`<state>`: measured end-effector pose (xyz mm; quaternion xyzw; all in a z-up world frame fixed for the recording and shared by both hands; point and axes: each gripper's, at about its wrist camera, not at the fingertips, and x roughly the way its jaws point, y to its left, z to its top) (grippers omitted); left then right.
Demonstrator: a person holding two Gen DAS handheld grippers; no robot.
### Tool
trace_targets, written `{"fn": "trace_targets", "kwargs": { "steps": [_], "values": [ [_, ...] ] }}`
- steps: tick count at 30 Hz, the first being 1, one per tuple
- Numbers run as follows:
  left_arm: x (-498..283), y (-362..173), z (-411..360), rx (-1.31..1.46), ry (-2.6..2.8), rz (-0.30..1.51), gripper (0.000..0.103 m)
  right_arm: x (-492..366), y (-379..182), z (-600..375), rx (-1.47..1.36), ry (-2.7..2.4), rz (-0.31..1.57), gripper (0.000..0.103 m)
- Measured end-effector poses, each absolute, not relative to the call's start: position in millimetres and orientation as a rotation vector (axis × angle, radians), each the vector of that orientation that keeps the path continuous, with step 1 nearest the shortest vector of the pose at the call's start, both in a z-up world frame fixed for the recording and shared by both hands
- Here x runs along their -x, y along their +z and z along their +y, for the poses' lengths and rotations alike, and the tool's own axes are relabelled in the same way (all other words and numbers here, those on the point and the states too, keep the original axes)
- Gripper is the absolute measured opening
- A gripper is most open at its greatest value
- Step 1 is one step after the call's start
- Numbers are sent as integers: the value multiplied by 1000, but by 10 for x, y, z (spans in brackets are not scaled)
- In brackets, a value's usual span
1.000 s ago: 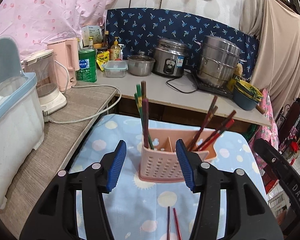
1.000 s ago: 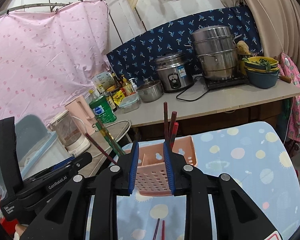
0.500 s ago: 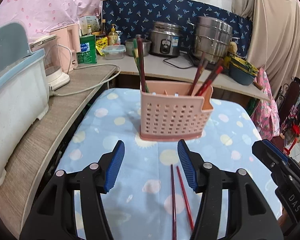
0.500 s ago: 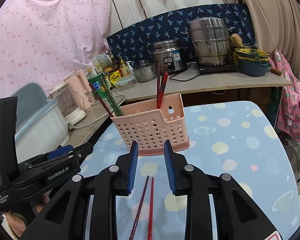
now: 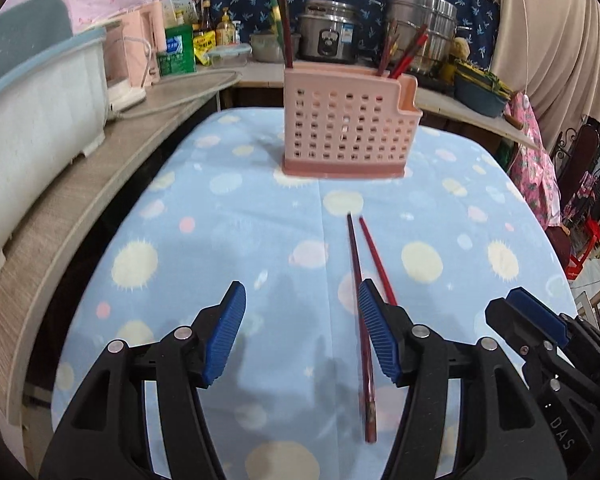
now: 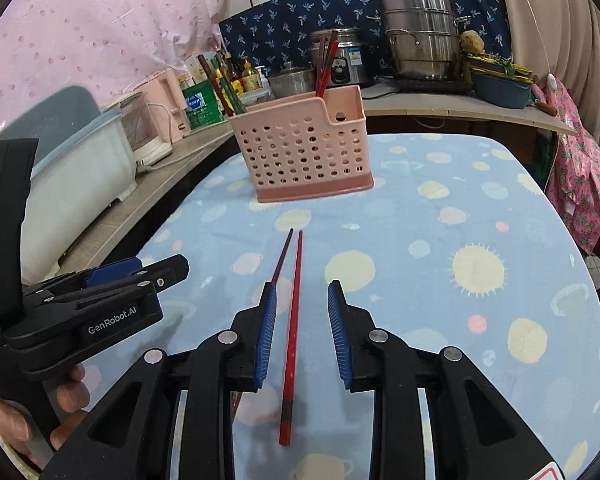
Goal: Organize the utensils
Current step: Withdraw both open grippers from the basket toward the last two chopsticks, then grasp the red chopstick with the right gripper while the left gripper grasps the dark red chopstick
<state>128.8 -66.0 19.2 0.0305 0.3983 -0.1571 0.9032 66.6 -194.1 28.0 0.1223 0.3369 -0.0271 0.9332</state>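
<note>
Red lacquer runs the length of one chopstick [image 6: 291, 336] lying loose on the cloth, with a darker band near its thick end; beside it lies a darker maroon chopstick [image 5: 360, 300], the two nearly parallel, tips pointing toward the pink perforated utensil holder [image 5: 342, 126]. That holder stands upright further along the blue planet-print tablecloth [image 6: 460, 208], well apart from the loose pair, with green and dark chopsticks [image 6: 220, 82] in its left compartment and reddish ones [image 5: 402, 56] in its right.

My right gripper [image 6: 302, 336] hovers with its blue pads moderately apart, the red chopstick between them but ungripped. My left gripper [image 5: 300, 332] is spread wide and holds nothing; the maroon chopstick runs just inside its right pad [image 5: 376, 336]. Pots and a rice cooker [image 6: 346, 62] sit on the counter behind.
</note>
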Motion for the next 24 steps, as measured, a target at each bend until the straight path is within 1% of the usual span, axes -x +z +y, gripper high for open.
{"fn": "trace_targets", "kwargs": {
  "steps": [7, 14, 22, 24],
  "values": [
    [-1108, -107, -536, -54, -310, 883, 56, -504, -52, -1709, -209, -57, 753, 26],
    [-1020, -276, -424, -60, -292, 925, 56, -445, -343, -1513, -214, -26, 821, 27],
    [-980, -323, -352, -58, -277, 937, 59, -472, -412, -1348, -135, -36, 841, 27],
    [-972, -329, -351, -60, -276, 938, 59, -473, -416, -1310, -98, -53, 839, 25]
  ]
}}
